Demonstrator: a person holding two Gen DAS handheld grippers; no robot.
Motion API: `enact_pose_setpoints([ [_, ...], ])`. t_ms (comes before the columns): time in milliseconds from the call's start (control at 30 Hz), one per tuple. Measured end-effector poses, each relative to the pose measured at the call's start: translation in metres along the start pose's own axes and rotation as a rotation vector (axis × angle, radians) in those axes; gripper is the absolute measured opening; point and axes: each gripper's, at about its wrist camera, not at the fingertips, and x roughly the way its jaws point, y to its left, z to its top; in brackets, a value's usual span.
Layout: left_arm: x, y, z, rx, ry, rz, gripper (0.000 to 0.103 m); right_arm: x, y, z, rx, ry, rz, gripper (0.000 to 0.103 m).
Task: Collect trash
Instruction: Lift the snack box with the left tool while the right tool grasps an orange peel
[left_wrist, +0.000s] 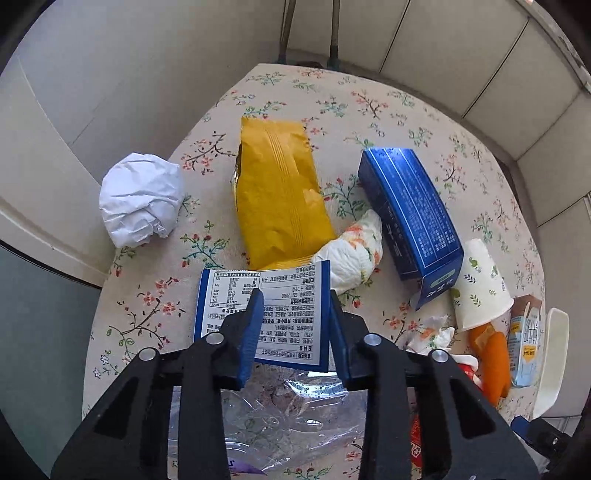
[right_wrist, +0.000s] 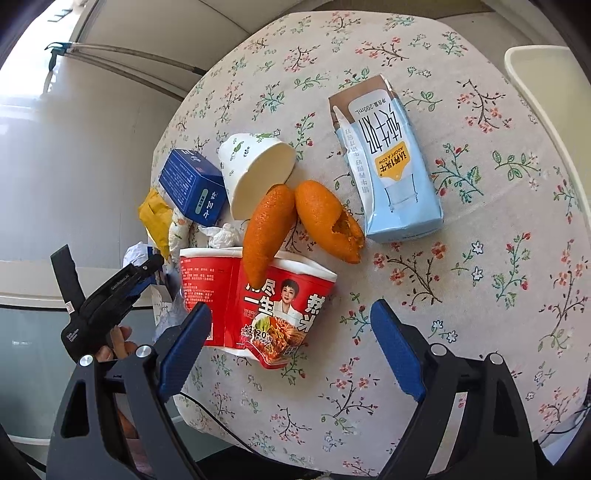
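My left gripper (left_wrist: 295, 299) is shut on a flat blue-and-white printed box (left_wrist: 280, 306) and holds it above a clear plastic bag (left_wrist: 273, 413). Ahead on the floral tablecloth lie a yellow snack bag (left_wrist: 280, 192), a crumpled white paper ball (left_wrist: 142, 199), a dark blue carton (left_wrist: 413, 218), a floral tissue wad (left_wrist: 354, 254) and a paper cup (left_wrist: 480, 284). My right gripper (right_wrist: 291, 314) is open above the table. A red noodle cup (right_wrist: 258, 302) lies between its fingers. Beyond it are orange peels (right_wrist: 325, 218), the paper cup (right_wrist: 255, 170) and a light-blue milk carton (right_wrist: 388, 162).
A white tray edge (right_wrist: 546, 88) stands at the table's right. The left gripper's body (right_wrist: 107, 299) shows at the left in the right wrist view. The table's left edge (right_wrist: 162, 155) drops off to the floor.
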Motion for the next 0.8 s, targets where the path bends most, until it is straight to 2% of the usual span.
enact_pose_setpoints([
  [167, -0.021, 0.011, 0.004, -0.015, -0.042, -0.009, 0.022, -0.002, 0.004, 0.004, -0.02, -0.01, -0.008, 0.086],
  [267, -0.026, 0.016, 0.004, -0.013, -0.036, 0.046, 0.021, -0.003, 0.006, 0.006, -0.033, -0.02, -0.02, 0.086],
  [333, -0.027, 0.02, 0.003, 0.007, -0.026, 0.118, 0.021, -0.003, 0.008, 0.007, -0.038, -0.024, -0.023, 0.086],
  [467, -0.03, 0.037, 0.001, -0.011, 0.005, 0.132, 0.021, 0.001, 0.012, 0.006, -0.044, -0.015, -0.016, 0.086],
  [567, -0.032, 0.046, 0.001, -0.044, 0.003, 0.093, 0.02, 0.005, 0.018, 0.005, -0.057, -0.008, -0.017, 0.086],
  [800, -0.058, 0.041, 0.003, -0.076, -0.079, -0.031, 0.011, 0.006, 0.021, 0.006, -0.068, -0.018, -0.026, 0.086],
])
